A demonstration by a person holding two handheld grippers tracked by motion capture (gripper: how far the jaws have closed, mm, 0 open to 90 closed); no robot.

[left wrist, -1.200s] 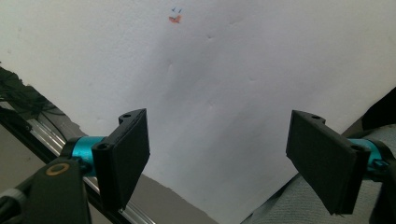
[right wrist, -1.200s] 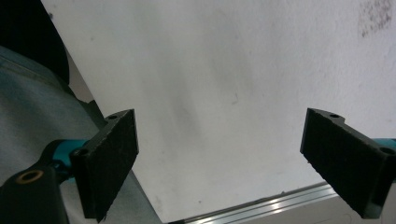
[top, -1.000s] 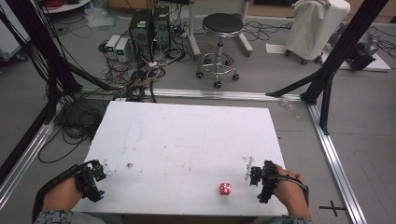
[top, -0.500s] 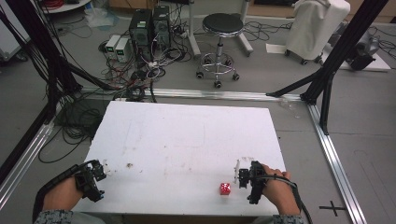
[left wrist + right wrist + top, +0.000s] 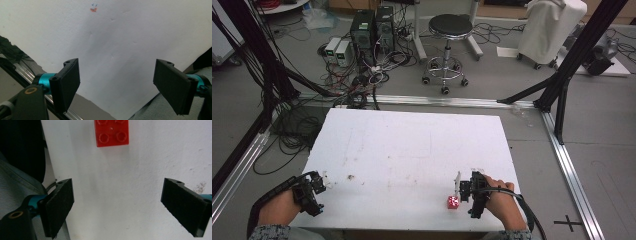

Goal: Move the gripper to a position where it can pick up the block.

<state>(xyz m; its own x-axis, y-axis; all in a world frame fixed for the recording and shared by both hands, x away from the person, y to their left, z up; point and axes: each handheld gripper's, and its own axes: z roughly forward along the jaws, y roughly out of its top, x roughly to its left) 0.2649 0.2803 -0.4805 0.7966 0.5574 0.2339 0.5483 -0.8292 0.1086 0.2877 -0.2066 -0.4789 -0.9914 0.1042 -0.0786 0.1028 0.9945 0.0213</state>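
The white bench [image 5: 412,150] is the landmark here, and nearly bare. On it, near its front edge and toward its right side, sits one small red brick [image 5: 453,202], studs up and flat on the surface. In the right gripper view the brick [image 5: 111,132] lies ahead of the jaws and somewhat off to their left side, not between them.

The right tool [image 5: 462,189] hovers just beside the brick, on its right, over the bench's front right part. Its jaws stand wide apart with nothing but bare bench between them [image 5: 117,205].

The left tool [image 5: 318,181] sits at the bench's front left corner, well apart from the brick. It too is spread wide and empty [image 5: 116,77], looking along the bench's left edge.

Risks, as I judge them: the brick is not centred in the right tool's gap, so closing from this line could catch only a corner and flick the brick away, or push it toward the bench's front edge, which is close. A low approach could also let one jaw strike the brick's top and skid it across the smooth surface instead of straddling it.
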